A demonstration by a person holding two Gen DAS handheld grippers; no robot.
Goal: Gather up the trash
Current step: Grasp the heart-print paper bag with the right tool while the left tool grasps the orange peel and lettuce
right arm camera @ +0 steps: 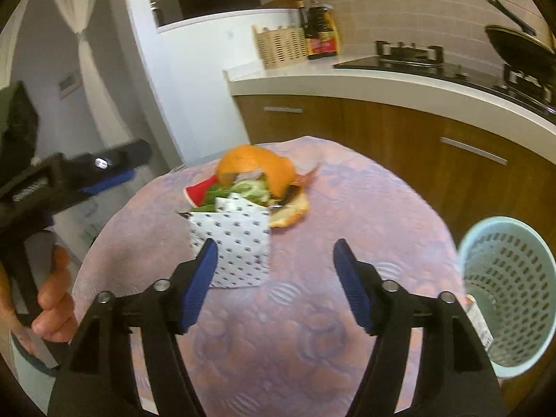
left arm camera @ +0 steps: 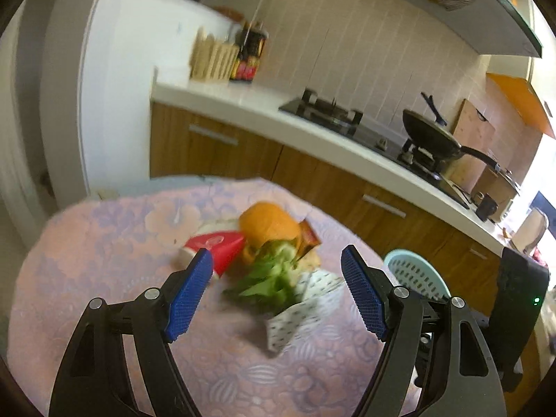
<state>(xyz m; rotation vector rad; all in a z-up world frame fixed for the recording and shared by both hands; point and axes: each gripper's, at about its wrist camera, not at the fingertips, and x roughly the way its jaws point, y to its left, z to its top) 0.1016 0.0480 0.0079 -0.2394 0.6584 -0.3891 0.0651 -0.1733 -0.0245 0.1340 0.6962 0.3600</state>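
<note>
A heap of trash lies on the round table (left arm camera: 104,250) with a pink-lilac cloth: orange peel (left arm camera: 269,222), green leaves (left arm camera: 271,278), a red-and-white carton (left arm camera: 217,245), a brown wrapper (left arm camera: 309,236) and a white dotted paper (left arm camera: 302,307). My left gripper (left arm camera: 277,264) is open and hovers just short of the leaves. In the right wrist view the peel (right arm camera: 255,168), leaves (right arm camera: 222,193), dotted paper (right arm camera: 232,243) and a bread piece (right arm camera: 290,213) show. My right gripper (right arm camera: 275,253) is open, its left pad near the paper. The left gripper (right arm camera: 107,177) shows at the left.
A pale blue perforated basket (right arm camera: 505,295) stands beside the table on the right, with a scrap inside; it also shows in the left wrist view (left arm camera: 415,272). Behind runs a kitchen counter (left arm camera: 243,104) with a stove, a black pan (left arm camera: 434,135), a wicker holder and a dark bottle.
</note>
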